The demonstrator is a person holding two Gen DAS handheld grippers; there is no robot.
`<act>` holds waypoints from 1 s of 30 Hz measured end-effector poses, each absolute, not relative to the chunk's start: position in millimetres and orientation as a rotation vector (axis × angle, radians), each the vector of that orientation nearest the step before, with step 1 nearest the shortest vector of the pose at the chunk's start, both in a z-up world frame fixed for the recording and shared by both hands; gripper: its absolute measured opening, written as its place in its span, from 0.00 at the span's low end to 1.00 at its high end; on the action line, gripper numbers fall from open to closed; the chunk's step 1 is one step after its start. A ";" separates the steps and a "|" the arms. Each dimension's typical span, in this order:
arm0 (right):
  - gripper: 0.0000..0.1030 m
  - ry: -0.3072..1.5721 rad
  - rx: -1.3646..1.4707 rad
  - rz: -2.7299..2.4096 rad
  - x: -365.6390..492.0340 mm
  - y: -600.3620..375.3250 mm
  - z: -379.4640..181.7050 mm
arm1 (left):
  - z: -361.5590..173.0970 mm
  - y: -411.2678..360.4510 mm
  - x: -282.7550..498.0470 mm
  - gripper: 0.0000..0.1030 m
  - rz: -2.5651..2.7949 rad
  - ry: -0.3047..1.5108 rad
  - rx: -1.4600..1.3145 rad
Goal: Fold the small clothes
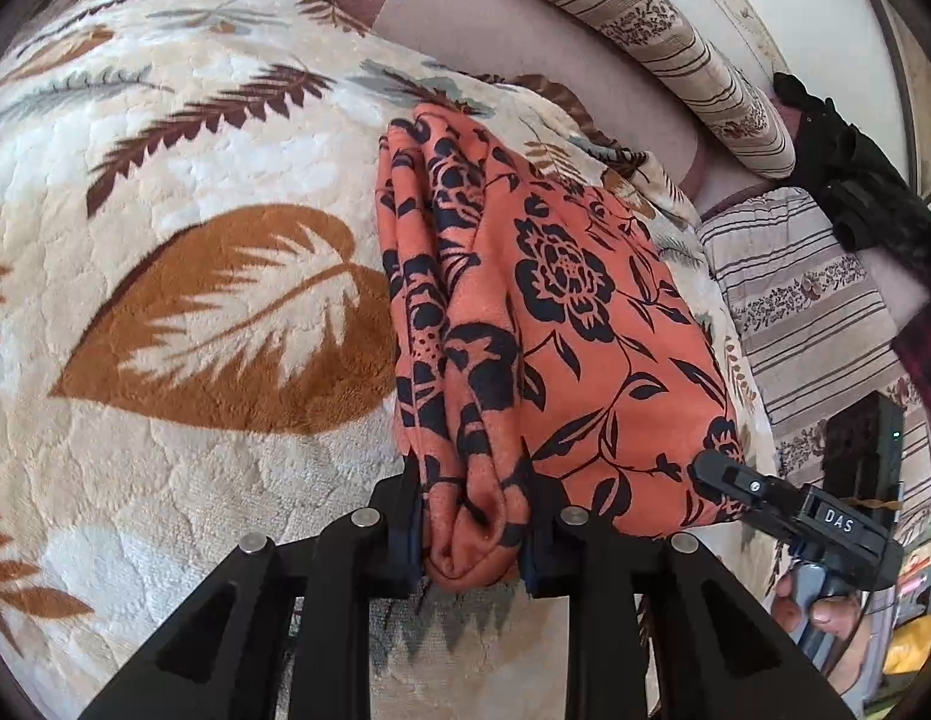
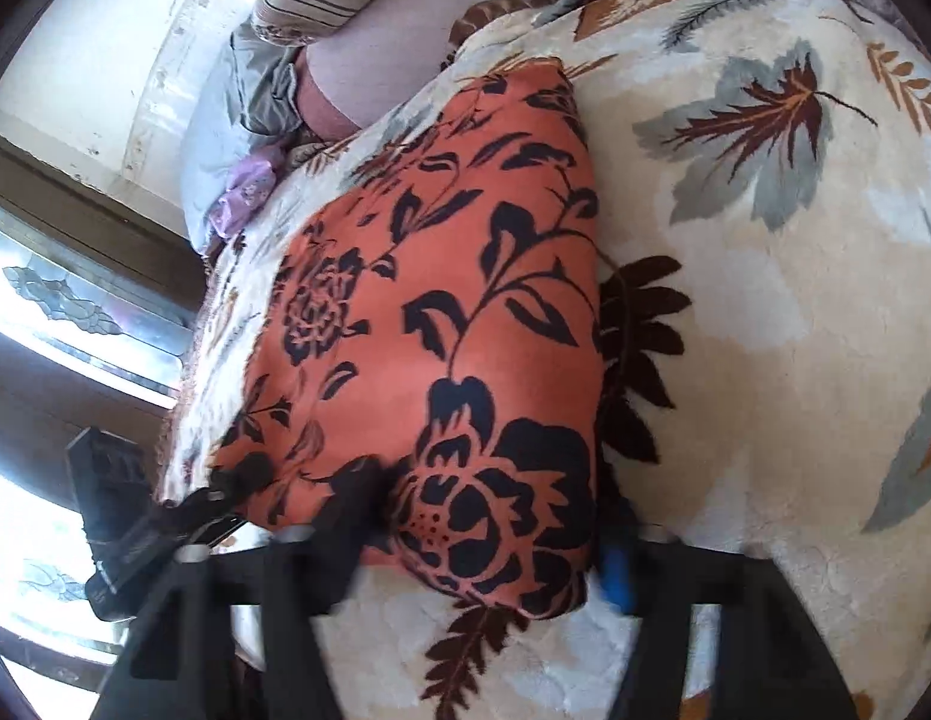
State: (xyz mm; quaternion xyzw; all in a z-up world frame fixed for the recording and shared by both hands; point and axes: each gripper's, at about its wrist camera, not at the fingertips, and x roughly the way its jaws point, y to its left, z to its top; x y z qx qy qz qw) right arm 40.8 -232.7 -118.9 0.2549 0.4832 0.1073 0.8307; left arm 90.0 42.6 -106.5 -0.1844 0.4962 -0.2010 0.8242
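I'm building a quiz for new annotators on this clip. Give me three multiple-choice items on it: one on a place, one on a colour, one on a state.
1. Where does the folded garment lie?
A. on a leaf-print blanket
B. on a bare wooden floor
C. in a basket

2. What colours is the garment?
A. white with blue stripes
B. orange with a black floral print
C. plain green

3. How does the left gripper stand to the garment?
A. wide open, well clear of it
B. out of view
C. closed on a bunched edge of it

Answers: 1 A, cream blanket with brown leaves shows all round it. 2 B, black flowers on orange cloth in both views. 3 C, gathered cloth sits pinched between the two fingers.
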 end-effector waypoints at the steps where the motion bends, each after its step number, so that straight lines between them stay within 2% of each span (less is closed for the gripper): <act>1: 0.50 1.012 0.491 0.208 39.7 -230.3 -111.9 | -105.6 43.4 89.8 0.24 -0.426 1.048 -0.399; 2: 0.50 1.015 0.459 0.190 39.8 -229.7 -110.5 | -110.6 44.3 90.8 0.30 -0.414 1.058 -0.409; 3: 0.52 1.037 0.451 0.170 41.2 -231.7 -115.9 | -120.3 47.9 90.2 0.45 -0.390 1.078 -0.428; 4: 0.59 1.087 0.465 0.149 43.9 -235.5 -127.8 | -128.8 51.8 89.9 0.46 -0.390 1.087 -0.464; 5: 0.76 1.121 0.502 0.126 43.7 -241.4 -138.4 | -127.9 54.5 88.0 0.47 -0.404 1.069 -0.478; 9: 0.76 0.998 0.483 0.080 30.4 -249.2 -109.2 | -100.6 64.3 74.7 0.74 -0.282 1.067 -0.409; 11: 0.79 0.907 0.506 0.118 31.2 -248.4 -86.2 | -86.6 68.7 67.9 0.82 -0.223 0.991 -0.381; 14: 0.90 0.836 0.517 0.204 53.4 -239.5 -65.6 | -86.1 63.7 69.5 0.83 -0.150 0.987 -0.281; 17: 0.90 0.852 0.536 0.277 97.9 -234.7 -69.2 | -87.5 66.1 68.0 0.83 -0.131 1.001 -0.248; 21: 0.90 0.988 0.632 0.270 161.5 -240.5 -113.8 | -84.5 67.6 66.1 0.83 -0.113 0.992 -0.205; 23: 0.90 0.994 0.685 0.258 166.8 -244.2 -122.7 | -83.8 69.1 66.5 0.83 -0.119 0.997 -0.194; 27: 0.90 0.954 0.651 0.301 160.1 -232.9 -97.1 | -84.9 70.2 70.0 0.83 -0.107 0.997 -0.190; 30: 0.91 1.030 0.574 0.266 164.9 -225.5 -112.7 | -84.6 70.1 69.7 0.83 -0.110 1.003 -0.204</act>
